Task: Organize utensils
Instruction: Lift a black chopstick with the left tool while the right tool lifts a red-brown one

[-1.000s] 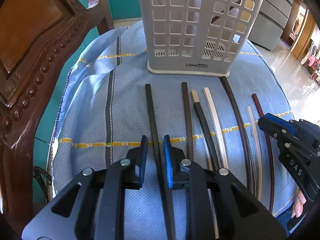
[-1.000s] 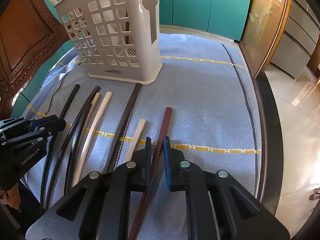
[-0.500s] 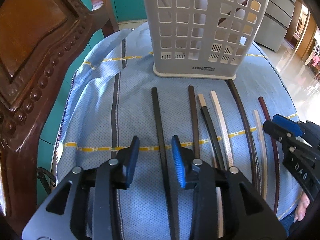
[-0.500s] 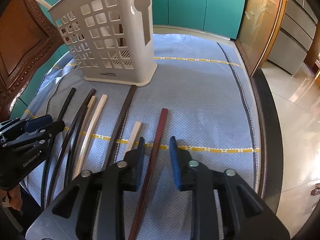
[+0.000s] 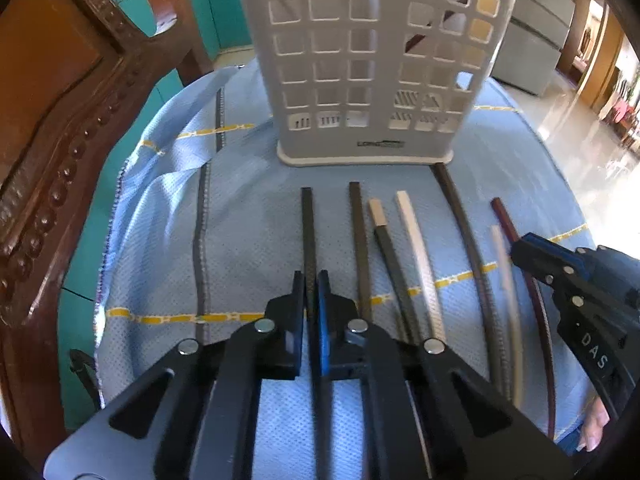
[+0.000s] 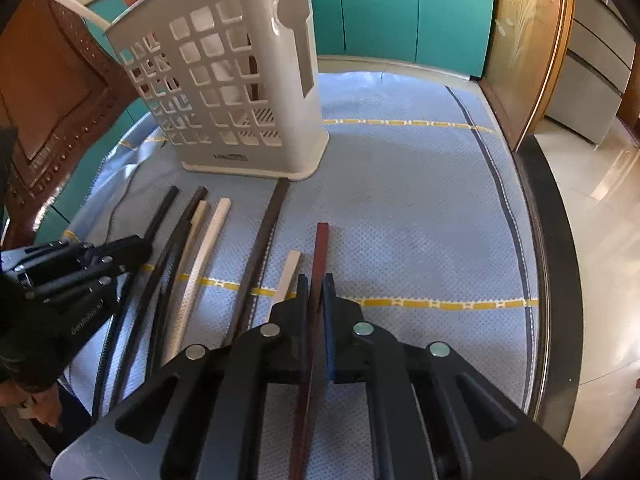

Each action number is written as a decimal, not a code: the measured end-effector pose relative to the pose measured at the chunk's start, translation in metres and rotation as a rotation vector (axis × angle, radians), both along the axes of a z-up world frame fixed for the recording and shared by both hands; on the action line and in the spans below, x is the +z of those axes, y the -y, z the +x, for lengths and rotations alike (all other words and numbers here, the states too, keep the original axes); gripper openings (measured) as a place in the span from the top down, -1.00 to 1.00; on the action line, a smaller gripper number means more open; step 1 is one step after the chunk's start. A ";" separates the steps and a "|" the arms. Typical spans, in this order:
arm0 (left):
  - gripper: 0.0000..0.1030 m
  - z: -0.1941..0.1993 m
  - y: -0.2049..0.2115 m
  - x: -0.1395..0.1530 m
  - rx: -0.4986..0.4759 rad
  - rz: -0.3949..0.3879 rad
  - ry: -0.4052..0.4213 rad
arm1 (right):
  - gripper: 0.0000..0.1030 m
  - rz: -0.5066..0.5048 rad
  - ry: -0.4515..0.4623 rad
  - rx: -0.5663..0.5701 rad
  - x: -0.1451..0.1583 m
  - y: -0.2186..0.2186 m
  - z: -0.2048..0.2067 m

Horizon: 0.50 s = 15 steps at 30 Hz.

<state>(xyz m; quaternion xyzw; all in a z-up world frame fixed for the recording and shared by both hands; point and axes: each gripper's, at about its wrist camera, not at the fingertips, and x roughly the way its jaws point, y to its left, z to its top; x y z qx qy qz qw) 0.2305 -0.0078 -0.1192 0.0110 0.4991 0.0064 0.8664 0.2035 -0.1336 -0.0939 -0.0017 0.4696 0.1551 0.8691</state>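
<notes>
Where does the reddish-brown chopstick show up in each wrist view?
Left wrist view: the reddish-brown chopstick lies at the far right of the row, partly behind the right claw.
Right wrist view: bottom centre, running between the right claw's closed fingers.
Shared landmark: the white utensil basket standing on the cloth beyond the row.

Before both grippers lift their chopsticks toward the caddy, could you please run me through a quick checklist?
1. Left gripper shut on the black chopstick: ok.
2. Right gripper shut on the red-brown chopstick: ok.
3. Each gripper holds only one stick: ok; the short cream chopstick lies just outside the right fingers.
4. White utensil caddy upright on the blue cloth: ok.
5. Free room inside the caddy: cannot tell; sticks already stand in it.
</notes>
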 end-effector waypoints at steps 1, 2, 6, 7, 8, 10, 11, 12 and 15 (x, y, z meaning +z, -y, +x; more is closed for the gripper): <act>0.87 -0.001 -0.001 0.003 -0.005 -0.013 0.014 | 0.87 0.018 0.023 -0.001 0.006 0.002 -0.001; 0.87 -0.002 -0.001 0.008 -0.006 -0.011 0.034 | 0.87 0.030 0.037 -0.002 0.010 0.004 -0.002; 0.87 -0.015 -0.004 0.032 -0.011 -0.033 0.115 | 0.87 0.101 0.132 0.006 0.039 0.016 -0.011; 0.87 -0.019 -0.006 0.040 -0.013 -0.041 0.140 | 0.87 0.114 0.160 0.011 0.046 0.019 -0.015; 0.87 -0.023 -0.008 0.048 -0.018 -0.050 0.168 | 0.87 0.132 0.198 0.016 0.055 0.022 -0.019; 0.87 -0.033 -0.010 0.064 -0.028 -0.067 0.225 | 0.87 0.176 0.261 0.036 0.071 0.029 -0.029; 0.87 -0.037 -0.010 0.071 -0.032 -0.073 0.250 | 0.87 0.202 0.287 0.046 0.078 0.032 -0.033; 0.87 -0.043 -0.011 0.081 -0.035 -0.081 0.283 | 0.87 0.226 0.310 0.056 0.085 0.036 -0.037; 0.87 -0.057 -0.016 0.101 -0.039 -0.101 0.344 | 0.87 0.299 0.375 0.084 0.105 0.047 -0.049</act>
